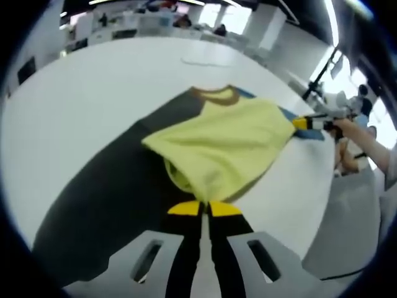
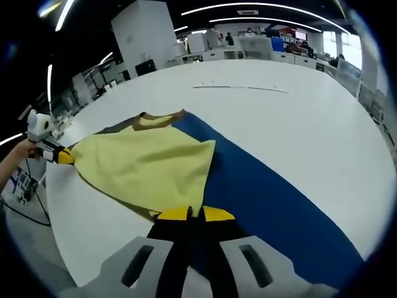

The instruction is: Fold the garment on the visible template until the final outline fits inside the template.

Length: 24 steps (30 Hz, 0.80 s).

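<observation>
Yellow garment [image 1: 223, 146] lies stretched between your two grippers on the blue template [image 2: 273, 198], its long axis running hand to hand. Your left gripper [image 1: 203, 208] and right gripper [image 2: 189, 214] each pinch one hem corner, jaws pressed together.

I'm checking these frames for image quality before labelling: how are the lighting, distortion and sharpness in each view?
Left gripper view: fisheye bends the white table; the yellow garment is evenly lit though soft, and windows at the far right are overexposed. Right gripper view: ceiling light strips glare in curved streaks, the background is blurry, and the blue template and the claw read clearly.
</observation>
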Tool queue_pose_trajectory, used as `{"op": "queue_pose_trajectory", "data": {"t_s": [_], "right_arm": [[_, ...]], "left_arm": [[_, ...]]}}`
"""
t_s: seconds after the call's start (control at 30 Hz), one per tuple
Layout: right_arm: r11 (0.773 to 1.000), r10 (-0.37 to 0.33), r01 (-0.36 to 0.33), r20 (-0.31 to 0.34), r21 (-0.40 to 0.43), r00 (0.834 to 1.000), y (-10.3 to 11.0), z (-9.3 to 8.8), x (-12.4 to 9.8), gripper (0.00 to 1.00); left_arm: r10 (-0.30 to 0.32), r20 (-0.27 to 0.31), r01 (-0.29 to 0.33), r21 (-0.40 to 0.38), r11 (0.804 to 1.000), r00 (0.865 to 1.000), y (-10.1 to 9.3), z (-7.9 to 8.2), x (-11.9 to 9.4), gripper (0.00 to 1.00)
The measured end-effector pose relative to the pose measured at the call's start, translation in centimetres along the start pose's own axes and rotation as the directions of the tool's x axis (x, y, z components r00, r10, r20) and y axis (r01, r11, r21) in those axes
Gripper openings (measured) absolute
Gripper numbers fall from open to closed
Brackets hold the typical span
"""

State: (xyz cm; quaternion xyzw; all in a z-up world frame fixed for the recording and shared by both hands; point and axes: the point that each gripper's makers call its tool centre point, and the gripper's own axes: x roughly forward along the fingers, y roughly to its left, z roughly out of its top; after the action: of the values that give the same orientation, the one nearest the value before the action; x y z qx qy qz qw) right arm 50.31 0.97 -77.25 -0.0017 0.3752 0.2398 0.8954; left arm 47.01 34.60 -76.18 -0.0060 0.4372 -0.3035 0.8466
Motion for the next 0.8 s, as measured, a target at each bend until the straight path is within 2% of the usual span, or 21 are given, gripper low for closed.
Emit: {"op": "queue_pose_trajectory", "data": {"t_s": [0.13,0.23,0.8], "right_arm": [[1.0,-0.001,0.001,-0.001,0.002,1.0,0.02,-0.08,0.0,0.04],[1.0,-0.004,0.004,0.005,-0.005,1.0,0.05,0.03,-0.07,0.03],[0.999,0.029,-0.03,0.026,0.02,0.999,0.48,0.37,-0.88,0.02]], "left_arm": [[0.007,0.004,-0.007,0.005,1.0,1.0,0.08,0.0,0.06,0.0],[0.03,0.041,-0.03,0.0,1.0,0.999,0.53,0.59,-0.1,0.0],[0.036,0.05,-0.035,-0.011,0.999,0.998,0.33,0.65,-0.58,0.0]]}}
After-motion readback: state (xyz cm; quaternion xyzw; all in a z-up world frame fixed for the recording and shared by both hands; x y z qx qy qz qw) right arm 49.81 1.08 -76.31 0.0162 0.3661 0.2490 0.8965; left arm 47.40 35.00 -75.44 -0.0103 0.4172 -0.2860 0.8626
